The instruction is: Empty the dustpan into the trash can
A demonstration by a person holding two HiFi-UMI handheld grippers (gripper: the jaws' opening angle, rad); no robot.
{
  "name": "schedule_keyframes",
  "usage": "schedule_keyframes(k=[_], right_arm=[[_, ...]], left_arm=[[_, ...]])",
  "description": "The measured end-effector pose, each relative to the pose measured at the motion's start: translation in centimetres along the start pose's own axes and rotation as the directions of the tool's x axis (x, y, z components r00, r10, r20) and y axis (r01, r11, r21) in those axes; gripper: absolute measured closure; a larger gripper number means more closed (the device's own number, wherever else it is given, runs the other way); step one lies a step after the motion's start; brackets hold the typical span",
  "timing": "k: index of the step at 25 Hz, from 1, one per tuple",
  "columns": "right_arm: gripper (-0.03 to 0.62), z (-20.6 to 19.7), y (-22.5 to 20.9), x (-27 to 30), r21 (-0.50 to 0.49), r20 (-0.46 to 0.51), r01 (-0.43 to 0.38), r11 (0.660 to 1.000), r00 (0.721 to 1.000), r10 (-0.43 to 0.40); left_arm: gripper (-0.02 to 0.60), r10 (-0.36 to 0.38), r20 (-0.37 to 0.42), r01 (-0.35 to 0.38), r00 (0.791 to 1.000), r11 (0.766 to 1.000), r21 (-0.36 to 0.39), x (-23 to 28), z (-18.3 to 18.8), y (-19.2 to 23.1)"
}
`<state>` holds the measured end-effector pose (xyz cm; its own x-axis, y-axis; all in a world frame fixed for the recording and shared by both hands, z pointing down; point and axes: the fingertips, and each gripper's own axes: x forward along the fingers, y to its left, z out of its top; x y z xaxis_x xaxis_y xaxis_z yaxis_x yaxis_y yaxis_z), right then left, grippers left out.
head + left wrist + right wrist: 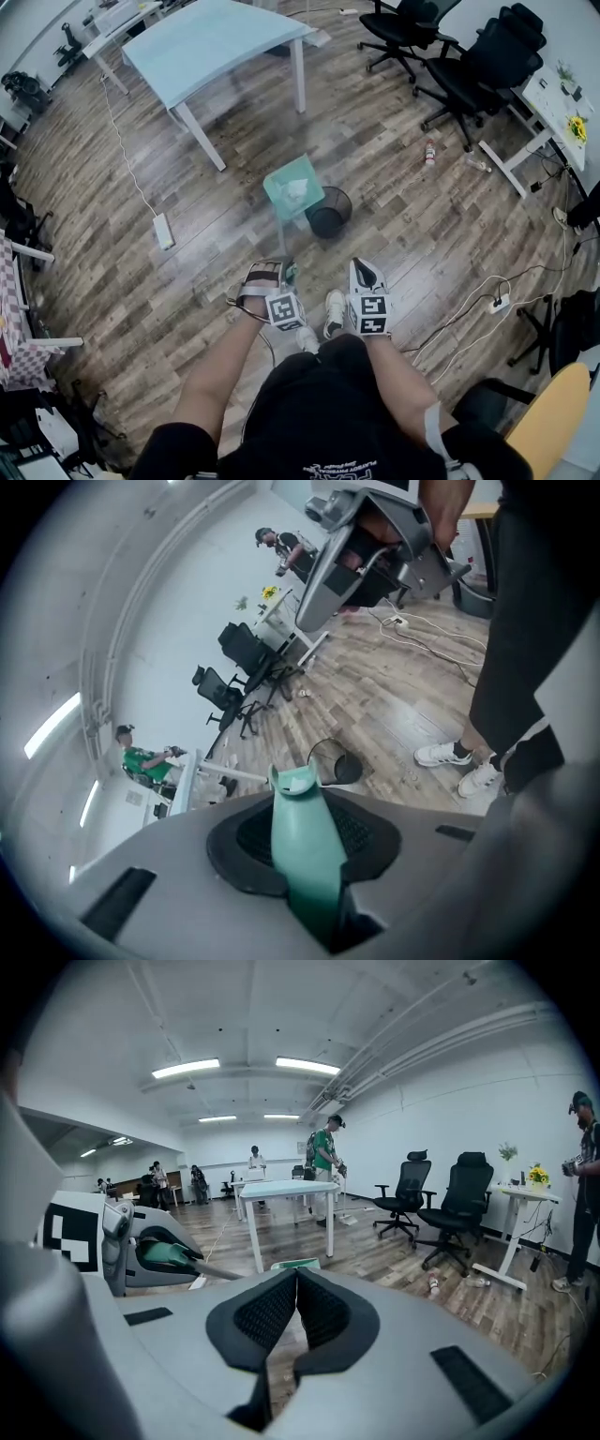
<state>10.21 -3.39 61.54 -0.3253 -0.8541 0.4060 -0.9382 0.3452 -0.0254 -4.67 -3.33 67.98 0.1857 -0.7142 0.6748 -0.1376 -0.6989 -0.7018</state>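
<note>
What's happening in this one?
A person stands on a wood floor with a gripper in each hand. The left gripper has its jaws clamped on the teal handle of a long-handled dustpan, whose pan is out in front, right beside the black trash can. Something white and crumpled lies in the pan, so it is not yet emptied. The right gripper is shut and holds nothing.

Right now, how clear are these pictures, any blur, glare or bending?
Head view: wide-angle bending curves the floorboards; the dustpan looks slightly smeared. Left gripper view: dark round vignette, the scene tilted, the green handle soft up close. Right gripper view: ceiling lights glare white, the rest is sharp.
</note>
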Motion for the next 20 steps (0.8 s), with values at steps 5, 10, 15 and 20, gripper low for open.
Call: schedule_keyframes(k=[5,10,15,20], right_arm=[[0.569,0.2,0.8,-1.2,-0.016,-0.001,-0.017,1.0,1.0,0.017],[0.569,0.0,1.2,-1.9,-0.023,0.002,-0.038,0.999,0.999,0.038],[0.569,0.2,1.0,-2.5,-0.037,0.01,-0.079,0.996,0.997,0.079],[0.569,0.0,0.5,-4.0,-0.049,0.014,-0.113,0.992,0.993,0.114]], left_arm=[[0.485,-0.016,0.012,0.014,1.0,0.99,0.142,-0.7,1.2,-1.1],[0.485,-0.041,0.011,0.036,0.999,0.953,0.302,-1.2,3.3,-3.2],[0.485,-0.075,0.02,0.059,0.997,0.9,0.432,-1.4,5.5,-5.8],[0.485,-0.078,-0.046,0.09,0.996,0.808,0.583,-1.5,6.4,-7.3]])
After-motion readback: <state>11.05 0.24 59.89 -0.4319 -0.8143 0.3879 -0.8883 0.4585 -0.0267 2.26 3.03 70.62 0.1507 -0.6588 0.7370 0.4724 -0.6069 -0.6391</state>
